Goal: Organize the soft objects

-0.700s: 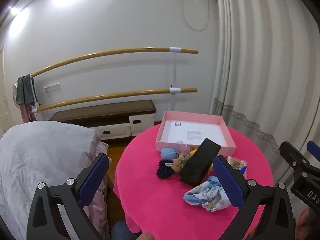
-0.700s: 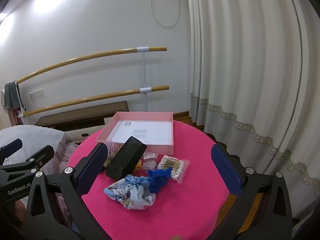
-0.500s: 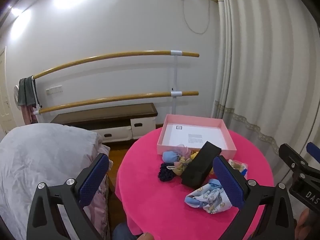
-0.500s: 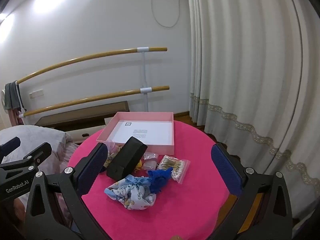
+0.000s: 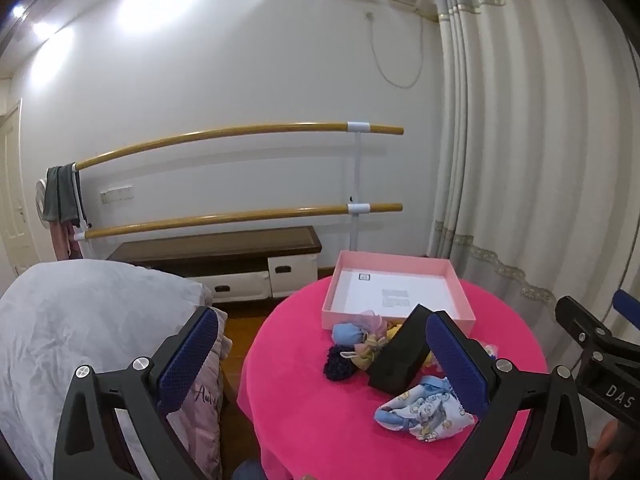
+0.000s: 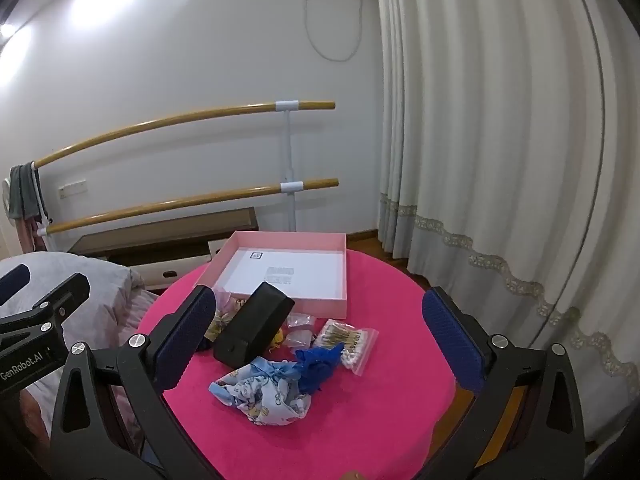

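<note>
1. Left gripper (image 5: 320, 354): jaws wide apart, nothing between the blue pads; held above the near-left edge of the round pink table (image 5: 320, 420).
2. Right gripper (image 6: 320, 334): jaws likewise spread, empty, held over the table's near side.
3. Pink tray (image 6: 340, 276) sits at the far side of the table; only a white sheet lies in it.
4. Black case (image 6: 250, 330) lies tilted just in front of the tray.
5. Soft items cluster around the case: cartoon-print cloth pouch (image 6: 264, 396) nearest, blue fabric piece (image 6: 318, 364) touching it.
6. Left of the case: light blue pouch (image 5: 347, 333), dark navy scrunchie (image 5: 339, 364), beige bow (image 5: 366, 348).
7. Bag of cotton swabs (image 6: 348, 338) lies right of the case.
</note>
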`<state>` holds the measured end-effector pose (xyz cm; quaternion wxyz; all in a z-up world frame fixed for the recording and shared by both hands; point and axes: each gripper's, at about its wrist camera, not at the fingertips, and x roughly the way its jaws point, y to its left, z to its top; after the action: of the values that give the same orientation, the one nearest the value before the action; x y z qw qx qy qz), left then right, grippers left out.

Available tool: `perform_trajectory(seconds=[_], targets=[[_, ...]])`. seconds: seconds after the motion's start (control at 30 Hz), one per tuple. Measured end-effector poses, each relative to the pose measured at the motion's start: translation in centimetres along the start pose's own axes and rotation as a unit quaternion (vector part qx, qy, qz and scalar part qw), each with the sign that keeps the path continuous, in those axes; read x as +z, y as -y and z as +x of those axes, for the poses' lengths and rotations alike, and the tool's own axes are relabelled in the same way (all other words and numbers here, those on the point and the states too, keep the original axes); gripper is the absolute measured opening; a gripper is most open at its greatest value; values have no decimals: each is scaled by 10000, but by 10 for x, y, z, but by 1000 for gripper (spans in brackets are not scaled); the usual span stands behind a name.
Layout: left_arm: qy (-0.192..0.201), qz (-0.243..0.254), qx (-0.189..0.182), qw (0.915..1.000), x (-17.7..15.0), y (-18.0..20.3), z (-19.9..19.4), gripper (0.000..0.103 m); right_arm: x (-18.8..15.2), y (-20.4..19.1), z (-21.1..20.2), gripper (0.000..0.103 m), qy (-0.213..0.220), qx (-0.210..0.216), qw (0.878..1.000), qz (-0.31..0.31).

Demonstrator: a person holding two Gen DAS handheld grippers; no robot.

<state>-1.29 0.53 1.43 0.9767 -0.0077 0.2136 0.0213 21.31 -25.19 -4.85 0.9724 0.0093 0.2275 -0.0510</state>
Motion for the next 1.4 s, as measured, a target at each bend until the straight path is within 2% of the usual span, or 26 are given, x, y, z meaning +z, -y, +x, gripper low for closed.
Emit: perform_trajectory(seconds=[0.9, 1.4], targets=[[171, 49, 23, 9998, 3, 7, -2, 103, 8, 0, -4, 103, 132, -20, 9999, -21], [-95, 37, -3, 9999, 2, 6, 23, 103, 6, 9, 10, 103, -33, -14, 10000, 17]])
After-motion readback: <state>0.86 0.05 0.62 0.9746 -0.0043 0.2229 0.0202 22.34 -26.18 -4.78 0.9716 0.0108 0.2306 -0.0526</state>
